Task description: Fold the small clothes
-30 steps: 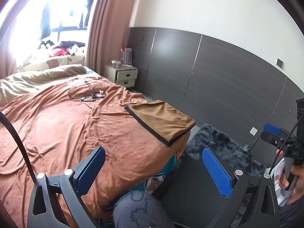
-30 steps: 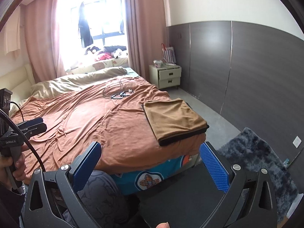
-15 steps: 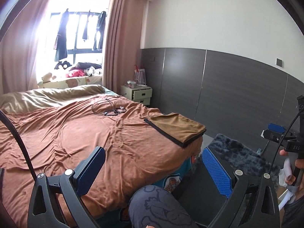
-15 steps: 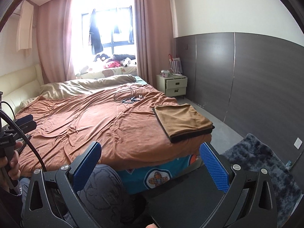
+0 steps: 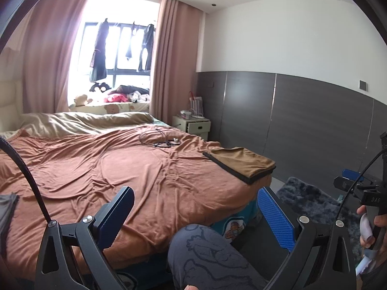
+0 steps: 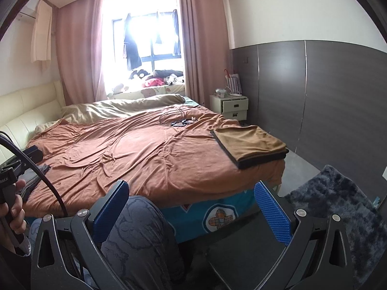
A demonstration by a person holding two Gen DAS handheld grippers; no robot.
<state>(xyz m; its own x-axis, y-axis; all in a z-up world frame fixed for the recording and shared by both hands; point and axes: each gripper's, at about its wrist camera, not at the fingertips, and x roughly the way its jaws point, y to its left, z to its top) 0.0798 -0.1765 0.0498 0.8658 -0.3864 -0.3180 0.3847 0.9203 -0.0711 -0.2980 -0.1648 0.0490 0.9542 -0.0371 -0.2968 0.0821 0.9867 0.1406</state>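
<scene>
While the folded brown garment (image 6: 251, 142) lay at the bed's (image 6: 135, 154) corner, both grippers, left (image 5: 193, 213) and right (image 6: 191, 205), gaped wide, holding nothing.

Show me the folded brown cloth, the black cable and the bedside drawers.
folded brown cloth (image 6: 251, 141), right wrist view, middle of its top face
black cable (image 6: 173, 117), right wrist view, coiled loop on the bedspread
bedside drawers (image 6: 233, 106), right wrist view, upper drawer front

The right gripper (image 6: 191, 211) hangs with its blue fingers (image 6: 271, 213) wide apart and empty, above a knee (image 6: 137, 232) at the foot of the bed (image 6: 135, 154). A folded brown cloth (image 6: 251, 142) lies on the bed's right corner. Grey clothes (image 6: 31, 177) lie at the left edge, beside the left gripper (image 6: 24, 157).
</scene>
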